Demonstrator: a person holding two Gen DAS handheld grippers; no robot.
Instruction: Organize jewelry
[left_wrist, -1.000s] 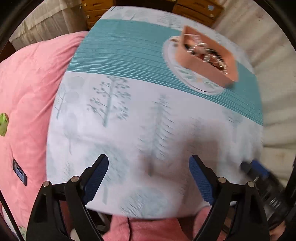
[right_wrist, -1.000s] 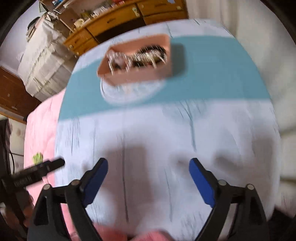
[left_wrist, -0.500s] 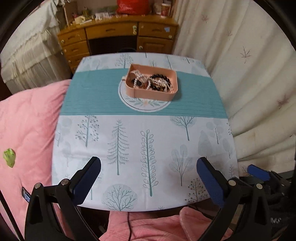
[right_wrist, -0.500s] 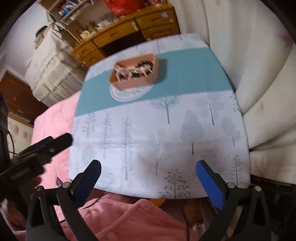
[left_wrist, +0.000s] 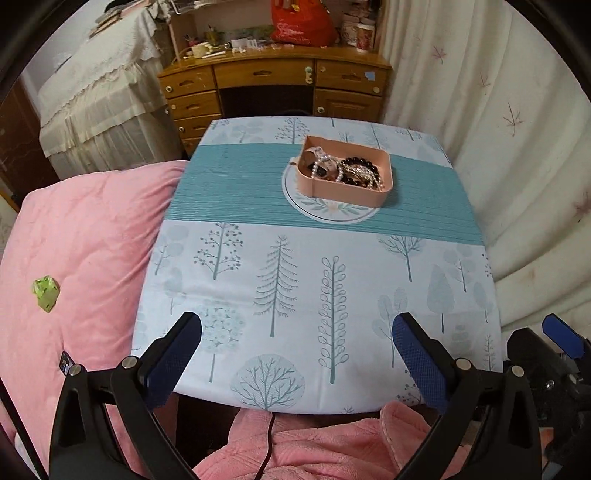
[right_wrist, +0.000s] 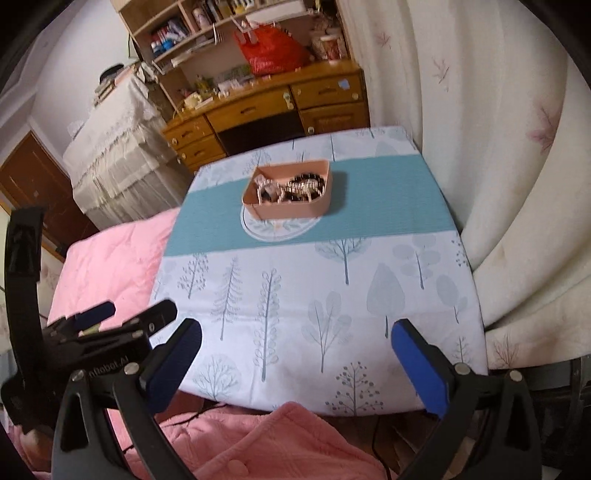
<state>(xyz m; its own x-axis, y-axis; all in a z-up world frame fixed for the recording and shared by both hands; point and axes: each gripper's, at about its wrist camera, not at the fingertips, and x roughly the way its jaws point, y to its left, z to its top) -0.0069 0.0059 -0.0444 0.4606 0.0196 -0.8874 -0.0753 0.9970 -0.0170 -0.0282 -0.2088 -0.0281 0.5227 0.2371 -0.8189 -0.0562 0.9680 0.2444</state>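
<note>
Left wrist view: left gripper (left_wrist: 296, 334) fingers spread wide, holding nothing, over the near tabletop (left_wrist: 314, 302) edge. Right gripper (right_wrist: 296, 334) likewise wide, empty. Pink tray (left_wrist: 345, 173) of jewelry (left_wrist: 347, 170) sits far-centre on the teal band, long axis running left-right.

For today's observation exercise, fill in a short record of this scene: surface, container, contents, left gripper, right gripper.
surface: table with a tree-print cloth and a teal band
container: pink tray standing on the teal band, far side
contents: pearl strand and dark bead bracelets, tangled together
left gripper: open, empty, above the near edge
right gripper: open, empty, above the near edge
</note>
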